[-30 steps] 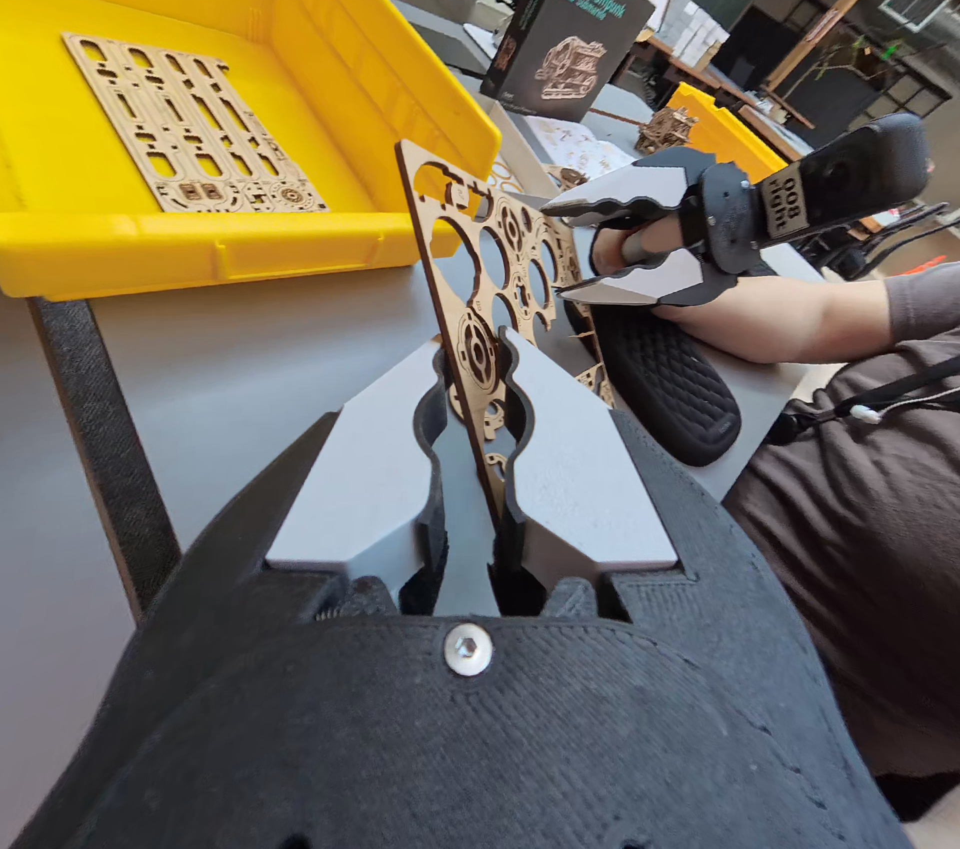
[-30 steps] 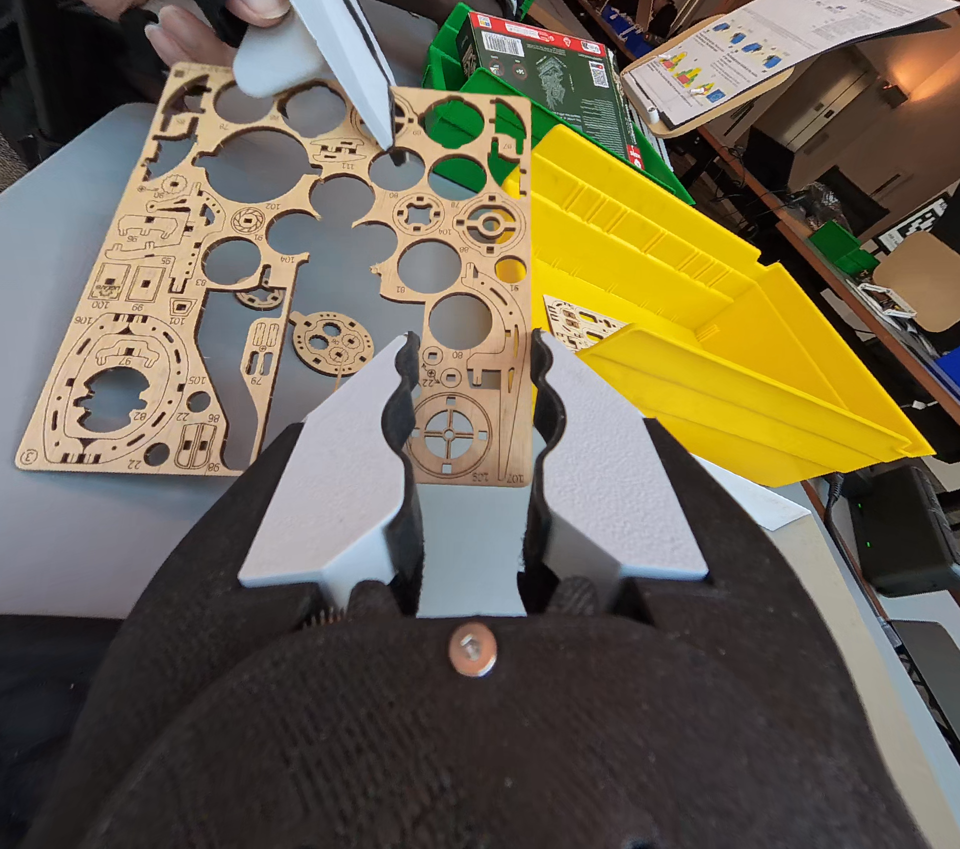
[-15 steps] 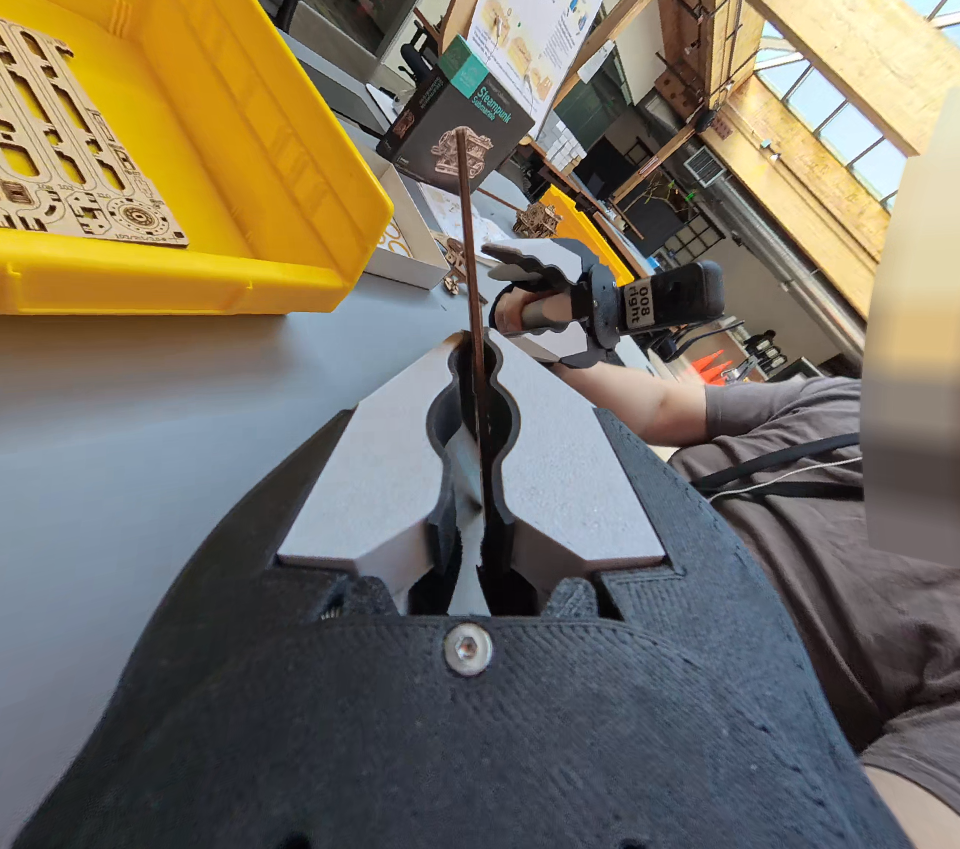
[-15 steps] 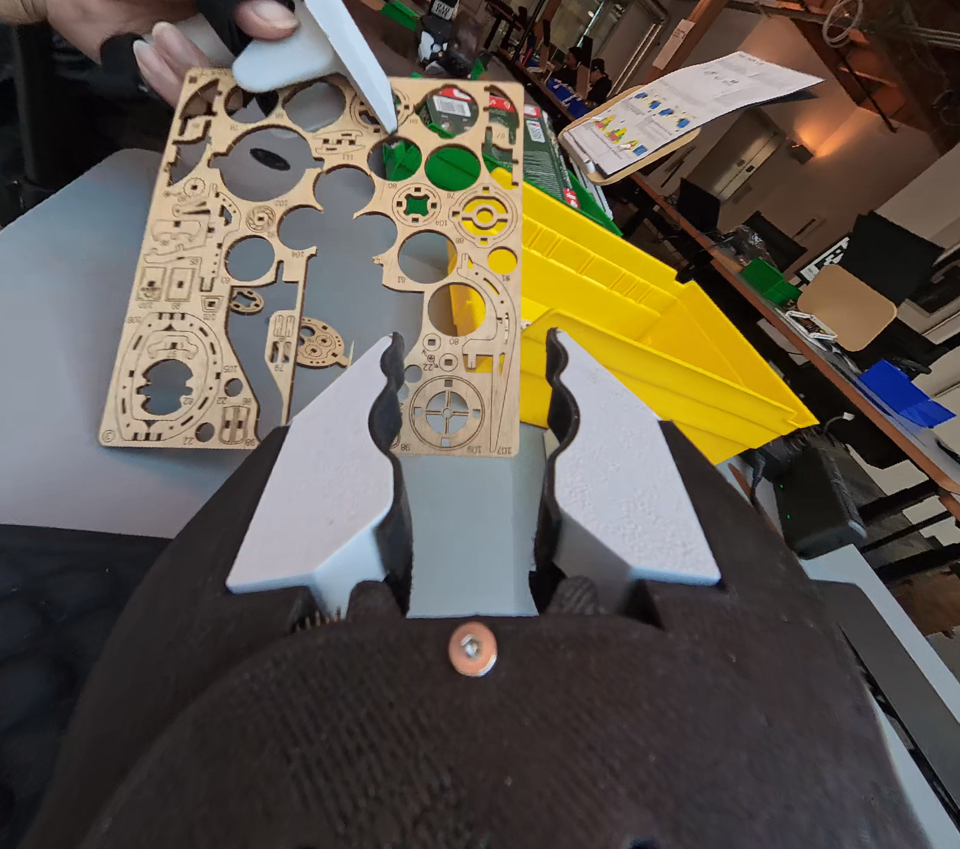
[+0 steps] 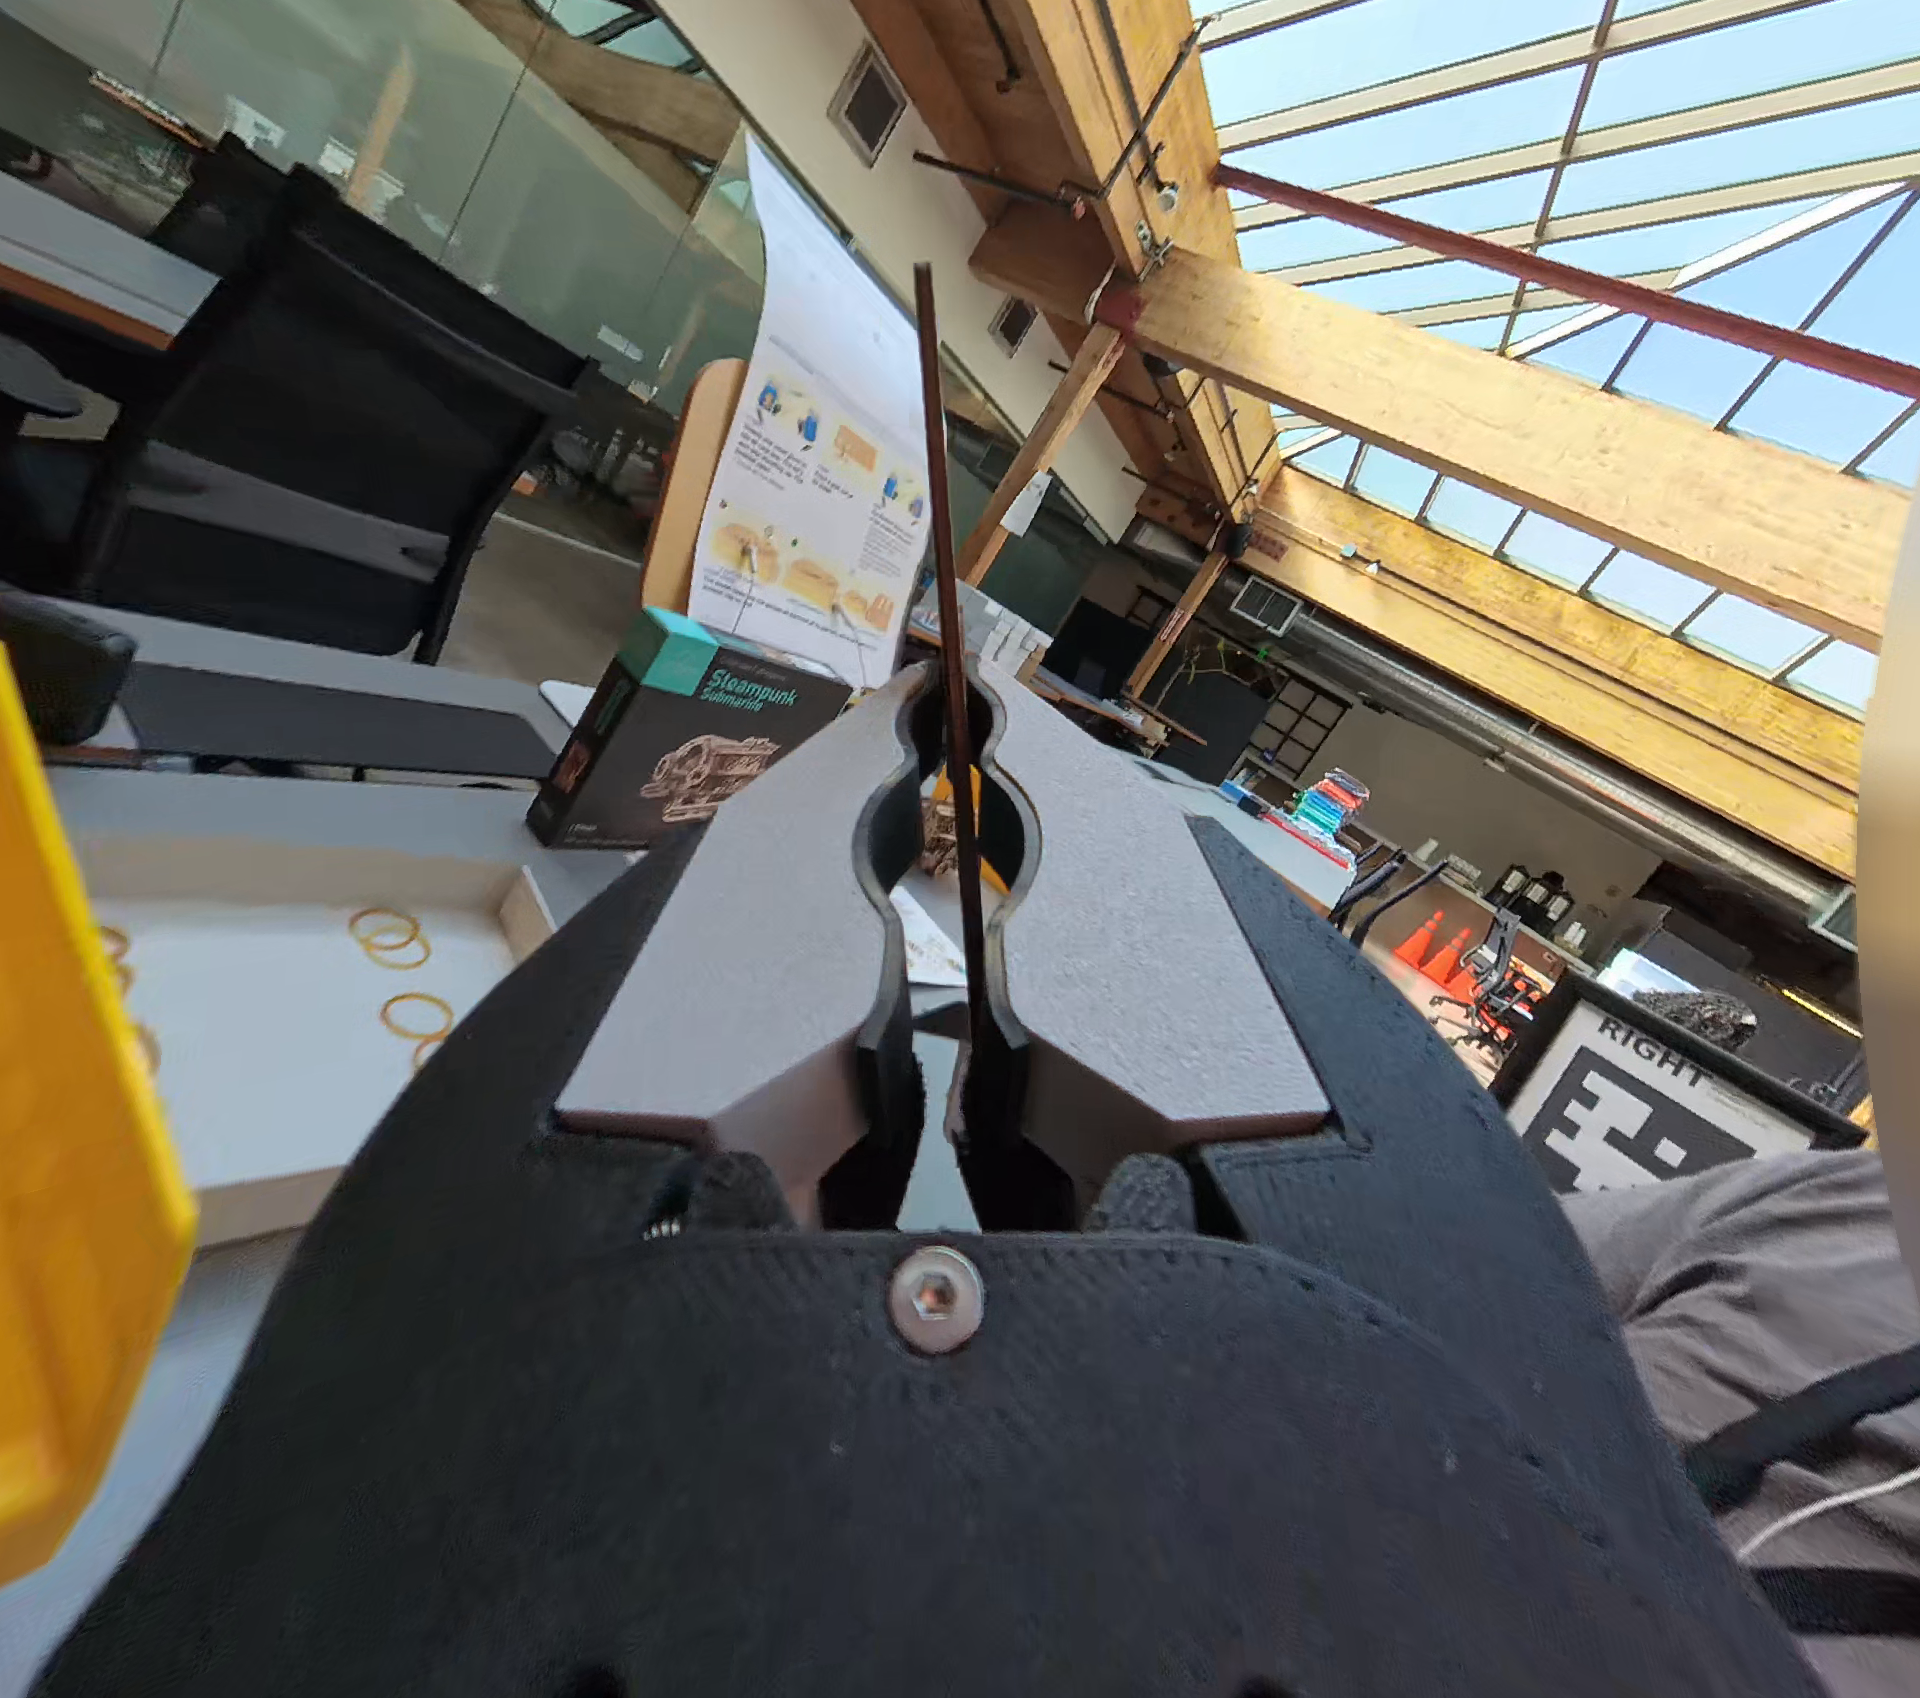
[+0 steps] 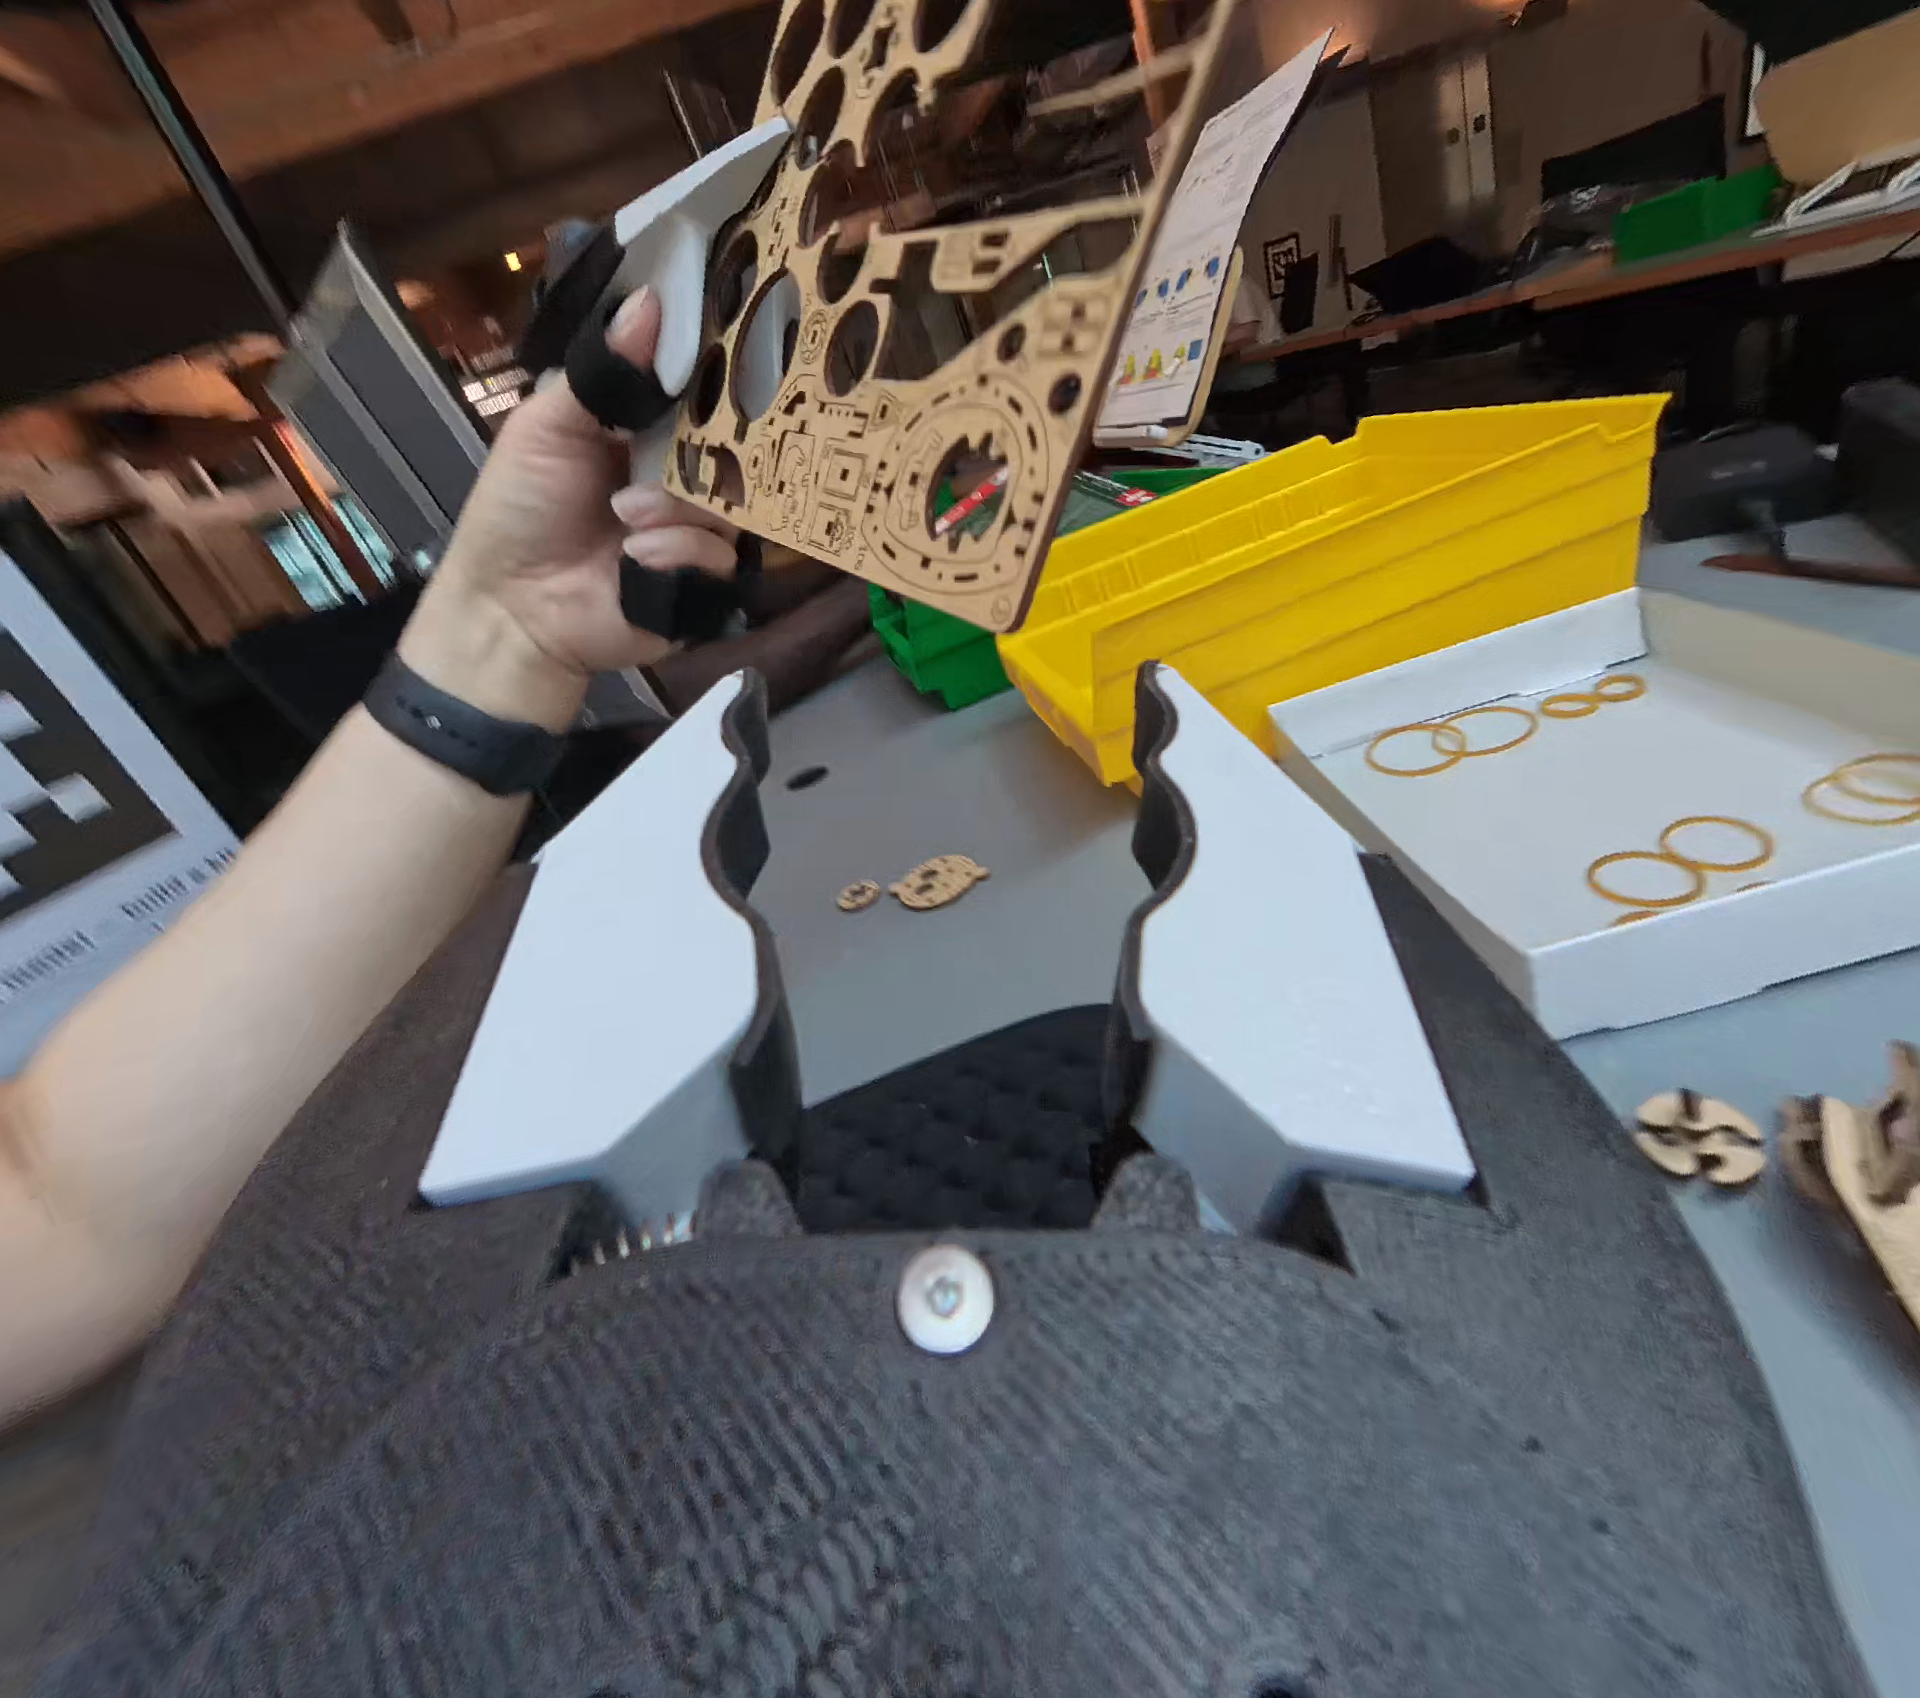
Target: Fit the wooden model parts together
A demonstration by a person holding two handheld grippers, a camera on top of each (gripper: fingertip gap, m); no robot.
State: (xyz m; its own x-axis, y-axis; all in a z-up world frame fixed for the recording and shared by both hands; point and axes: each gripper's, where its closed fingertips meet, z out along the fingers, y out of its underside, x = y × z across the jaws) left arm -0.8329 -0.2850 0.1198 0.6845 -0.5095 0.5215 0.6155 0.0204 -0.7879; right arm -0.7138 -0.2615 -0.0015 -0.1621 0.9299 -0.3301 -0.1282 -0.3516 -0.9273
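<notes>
Lifted the wooden sheet (image 6: 935, 277) off the tabletop (image 6: 935, 952) toward 12 o'clock, clamped edge-on in left hand-held gripper (image 5: 951, 692); right hand-held gripper (image 6: 948, 692) open, empty, so likely part-picking next.

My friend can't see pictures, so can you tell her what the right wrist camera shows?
The left gripper, held in a person's hand, lifts a wooden parts sheet full of cut-out holes above a grey table. The right gripper sits open and empty in front. A yellow bin and a white tray of rubber bands sit to the right.
</notes>
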